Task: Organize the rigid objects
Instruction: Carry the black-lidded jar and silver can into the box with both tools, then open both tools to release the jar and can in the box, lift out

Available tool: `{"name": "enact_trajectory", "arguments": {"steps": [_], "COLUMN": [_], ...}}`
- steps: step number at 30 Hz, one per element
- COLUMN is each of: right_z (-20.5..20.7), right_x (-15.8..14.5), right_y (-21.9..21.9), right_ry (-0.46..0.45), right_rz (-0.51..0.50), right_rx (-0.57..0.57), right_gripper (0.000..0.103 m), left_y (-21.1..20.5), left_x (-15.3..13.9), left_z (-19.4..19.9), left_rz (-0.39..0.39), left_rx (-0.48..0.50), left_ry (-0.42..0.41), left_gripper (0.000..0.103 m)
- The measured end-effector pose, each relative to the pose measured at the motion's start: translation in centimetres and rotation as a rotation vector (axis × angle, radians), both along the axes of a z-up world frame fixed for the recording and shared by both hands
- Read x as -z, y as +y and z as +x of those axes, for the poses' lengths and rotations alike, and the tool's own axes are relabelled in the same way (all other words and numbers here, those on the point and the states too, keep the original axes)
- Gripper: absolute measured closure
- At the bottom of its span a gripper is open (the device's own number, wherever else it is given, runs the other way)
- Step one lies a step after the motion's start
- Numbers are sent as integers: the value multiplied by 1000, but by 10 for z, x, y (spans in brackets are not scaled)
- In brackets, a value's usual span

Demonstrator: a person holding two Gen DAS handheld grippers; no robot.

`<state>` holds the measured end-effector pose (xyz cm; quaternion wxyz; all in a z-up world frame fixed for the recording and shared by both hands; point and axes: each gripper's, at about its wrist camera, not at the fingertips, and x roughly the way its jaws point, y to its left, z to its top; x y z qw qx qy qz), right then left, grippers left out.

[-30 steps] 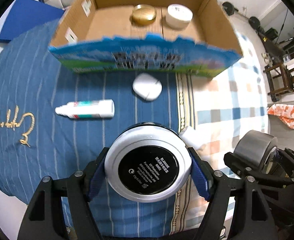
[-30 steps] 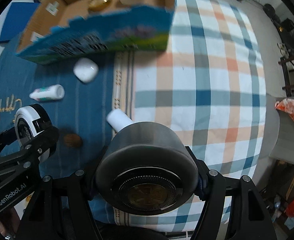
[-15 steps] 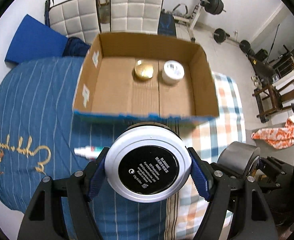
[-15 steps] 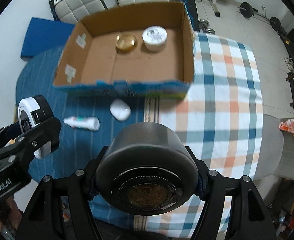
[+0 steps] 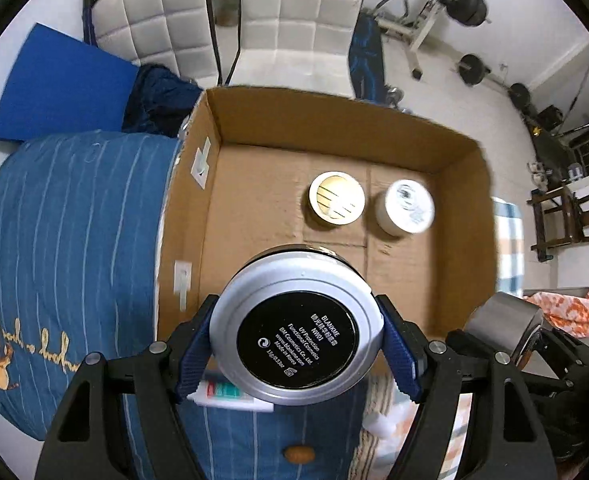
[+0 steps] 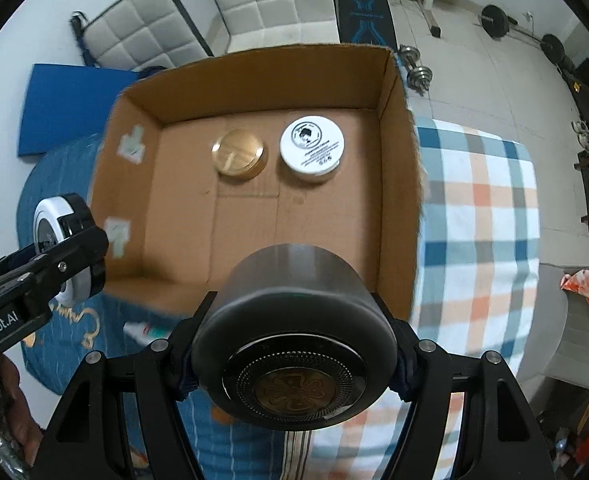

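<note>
We hold our left gripper (image 5: 297, 345) clamped on a silver compact (image 5: 296, 338) and our right gripper (image 6: 294, 364) clamped on a dark round jar (image 6: 294, 344), both pointing steeply down over the near edge of the cardboard box (image 6: 394, 184), which sits on a blue and plaid bedcover (image 6: 486, 216) with white chairs (image 5: 294, 28) beyond.

The silver jar (image 5: 297, 339) hides most of the white tube (image 5: 230, 394); the box's near wall (image 6: 162, 294) is blurred.

Bed (image 6: 490, 216): cardboard box (image 6: 394, 92), probably tube (image 6: 146, 330)
</note>
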<state>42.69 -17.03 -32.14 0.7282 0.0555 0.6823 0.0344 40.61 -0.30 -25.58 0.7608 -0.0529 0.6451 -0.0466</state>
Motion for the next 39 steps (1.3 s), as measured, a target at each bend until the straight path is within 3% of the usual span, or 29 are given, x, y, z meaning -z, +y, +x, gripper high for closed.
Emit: {"name": "enact_trajectory", "arguments": {"steps": [9,15,30,39], "right_z": [62,80,95,104], "right_x": [82,122,162,143], "right_y": [10,24,16,18], "right_ry": [119,185,276,295], "right_rz": [-75,-125,-124,-99], "right_rx": [2,-35,-12,-18], "right_gripper": [30,30,29,23], "left_y": [0,0,-1,8], "left_x": [100,146,186,167], "left_z": [79,106,130,126], "left_rz": [78,135,125,86], "left_rx": [3,4,4,-12], "left_ry": [183,257,335,337], "left_gripper": [30,29,29,29]}}
